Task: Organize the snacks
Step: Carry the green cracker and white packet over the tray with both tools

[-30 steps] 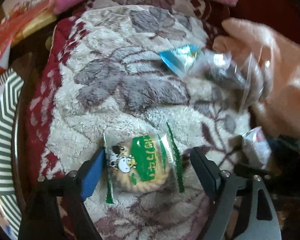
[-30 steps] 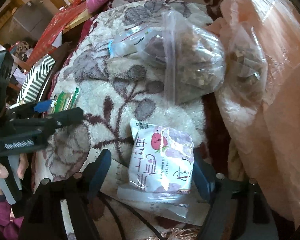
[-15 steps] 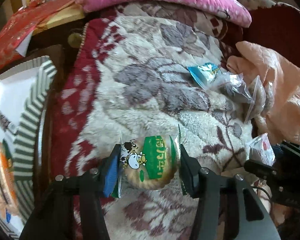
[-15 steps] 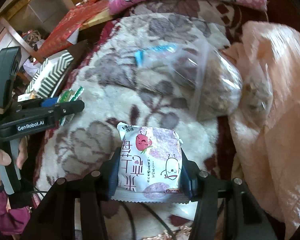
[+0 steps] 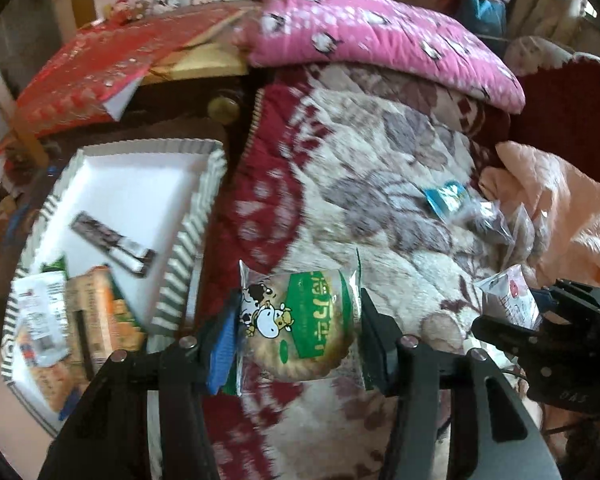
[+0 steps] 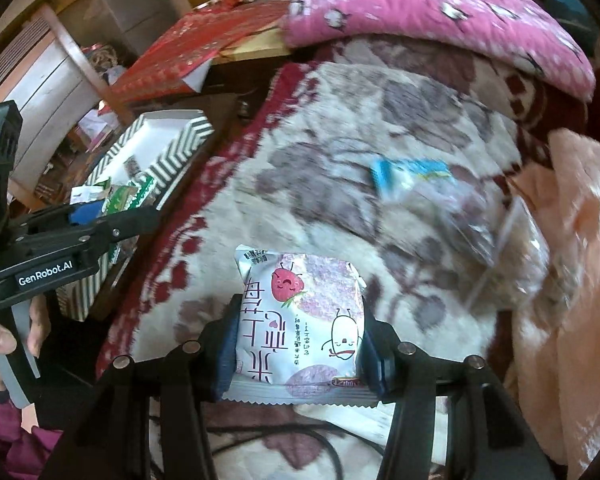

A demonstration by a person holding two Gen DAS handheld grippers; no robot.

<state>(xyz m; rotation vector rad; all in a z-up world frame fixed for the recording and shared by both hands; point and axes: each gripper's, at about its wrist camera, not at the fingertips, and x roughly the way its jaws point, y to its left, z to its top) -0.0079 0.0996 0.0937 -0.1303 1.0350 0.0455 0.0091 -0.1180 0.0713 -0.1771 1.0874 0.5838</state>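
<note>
Left gripper (image 5: 298, 330) clamped on cookie packet (image 5: 300, 320); right gripper (image 6: 298, 336) clamped on strawberry packet (image 6: 300, 320); both probably for striped box (image 5: 188, 256), left of frame.

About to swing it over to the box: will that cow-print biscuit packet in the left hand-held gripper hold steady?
Probably: the cow-print biscuit packet looks small and light. Its glossy film may slip. The round biscuit inside could crack under a hard squeeze.

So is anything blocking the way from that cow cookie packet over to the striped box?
Nothing visible does. The left gripper holds the cookie packet beside the striped box, whose open white floor is partly bare; only its near wall lies between.
</note>
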